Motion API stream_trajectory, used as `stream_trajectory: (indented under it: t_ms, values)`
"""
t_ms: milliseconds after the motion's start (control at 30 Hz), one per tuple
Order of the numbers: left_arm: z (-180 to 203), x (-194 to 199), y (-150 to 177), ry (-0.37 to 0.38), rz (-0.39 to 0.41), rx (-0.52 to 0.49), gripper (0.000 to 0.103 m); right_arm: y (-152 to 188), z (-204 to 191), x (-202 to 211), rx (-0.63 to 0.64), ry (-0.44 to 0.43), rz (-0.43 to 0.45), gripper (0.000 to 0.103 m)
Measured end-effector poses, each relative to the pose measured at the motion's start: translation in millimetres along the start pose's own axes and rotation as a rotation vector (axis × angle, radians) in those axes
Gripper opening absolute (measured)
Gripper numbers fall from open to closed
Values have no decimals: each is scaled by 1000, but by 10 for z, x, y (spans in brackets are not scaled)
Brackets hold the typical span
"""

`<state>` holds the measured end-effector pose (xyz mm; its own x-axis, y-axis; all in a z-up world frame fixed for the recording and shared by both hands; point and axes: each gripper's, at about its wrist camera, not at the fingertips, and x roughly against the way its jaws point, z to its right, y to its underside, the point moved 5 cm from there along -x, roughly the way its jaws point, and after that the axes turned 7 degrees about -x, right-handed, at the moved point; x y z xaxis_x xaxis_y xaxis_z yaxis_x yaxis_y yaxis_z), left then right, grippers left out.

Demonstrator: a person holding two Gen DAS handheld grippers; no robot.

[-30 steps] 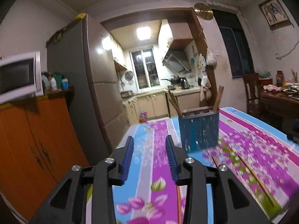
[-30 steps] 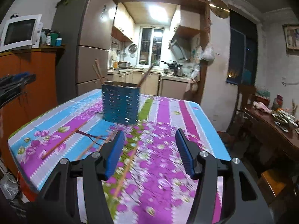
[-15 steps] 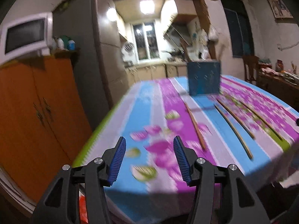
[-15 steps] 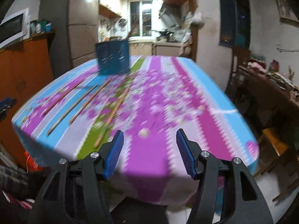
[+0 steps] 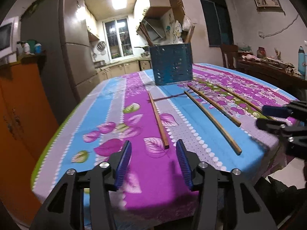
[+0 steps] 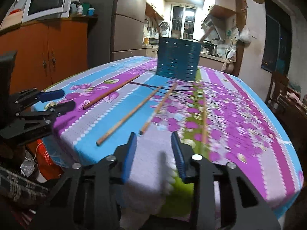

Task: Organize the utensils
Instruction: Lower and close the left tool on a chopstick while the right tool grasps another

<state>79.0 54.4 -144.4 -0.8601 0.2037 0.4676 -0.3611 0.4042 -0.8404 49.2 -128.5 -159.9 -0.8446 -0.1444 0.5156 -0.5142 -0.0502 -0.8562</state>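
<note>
The blue holder [image 5: 171,64] stands upper centre in both views, on the far part of the floral tablecloth [image 5: 134,88]. What it holds is mostly hidden; only a few stick ends poke above its rim, dim against the kitchen. Four chopsticks lie loose in front of it: the leftmost chopstick [image 5: 158,119] is sharp in the left view, while the rightmost chopstick [image 6: 204,122] is smeared by blur in the right view. No writing or brand can be read anywhere. The left gripper [image 5: 153,160], lower centre, has just been closing, and its jaws stand apart with nothing between them. The right gripper [image 6: 153,149] has just been closing too, also empty, jaws still parted.
</note>
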Motion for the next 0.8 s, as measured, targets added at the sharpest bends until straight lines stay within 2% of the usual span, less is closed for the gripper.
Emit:
stream_trajectory:
  t_ms: [100, 233, 367, 567, 800]
  values:
    - [6, -115, 19, 24, -11, 5, 43, -28, -57, -139, -7, 14, -14, 25]
    - [-4, -218, 29, 53, -16, 29, 42, -48, -125, -222, -6, 40, -17, 24]
    - [-24, -273, 57, 90, -22, 78, 36, -53, -134, -271, -34, 85, -19, 23]
    - [5, -300, 47, 102, -4, 87, 30, -47, -151, -274, -80, 121, -8, 19]
    - [3, -328, 41, 115, 4, 100, 29, -62, -137, -309, -127, 137, -17, 16]
